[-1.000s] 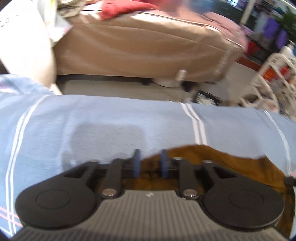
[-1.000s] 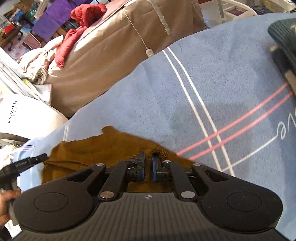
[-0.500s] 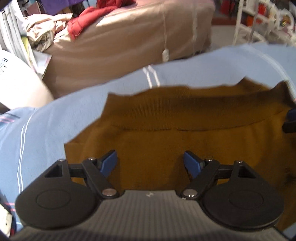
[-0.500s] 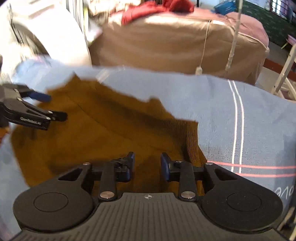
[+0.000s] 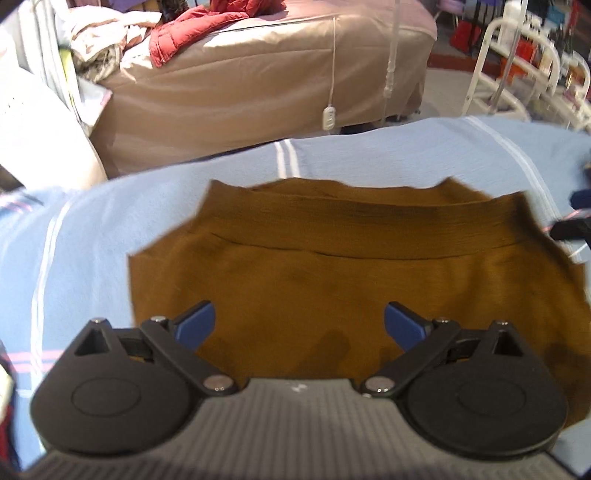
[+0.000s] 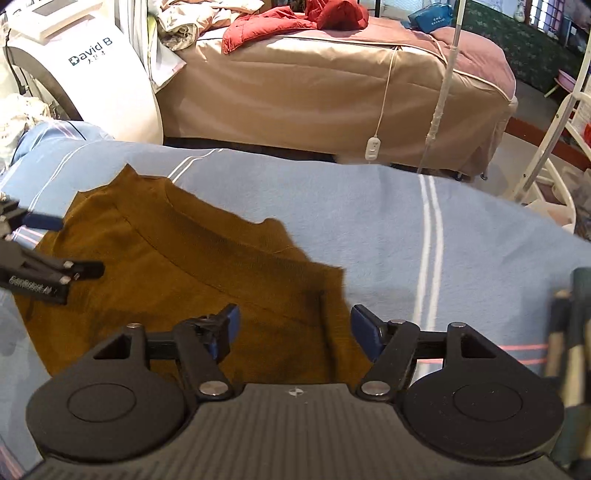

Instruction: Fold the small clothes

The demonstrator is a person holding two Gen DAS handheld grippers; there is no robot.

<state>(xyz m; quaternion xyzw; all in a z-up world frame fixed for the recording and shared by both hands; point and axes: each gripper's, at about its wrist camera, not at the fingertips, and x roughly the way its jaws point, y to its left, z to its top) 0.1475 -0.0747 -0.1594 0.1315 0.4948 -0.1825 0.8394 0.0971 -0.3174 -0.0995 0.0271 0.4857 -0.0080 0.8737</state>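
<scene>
The brown garment [image 5: 332, 273] lies flat on the blue striped blanket [image 6: 369, 206], while the left gripper [image 5: 299, 325] and right gripper [image 6: 293, 328] hang above it, jaws spread wide, holding nothing.

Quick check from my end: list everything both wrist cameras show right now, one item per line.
brown knit garment: one, mustard brown, lying flat on the blue blanket, ribbed band on its far side
blue blanket: one, light blue with white and pink stripes, under the garment
bed: one, tan cover, beyond the blanket
red jacket: one, red, on top of the bed
corded switch: one, white, hanging at the bed's side
white machine: one, white with blue lettering, far left
white rack: one, white metal, far right
left gripper: one, black with blue pads, open over the garment
right gripper: one, black with blue pads, open over the garment's right edge
</scene>
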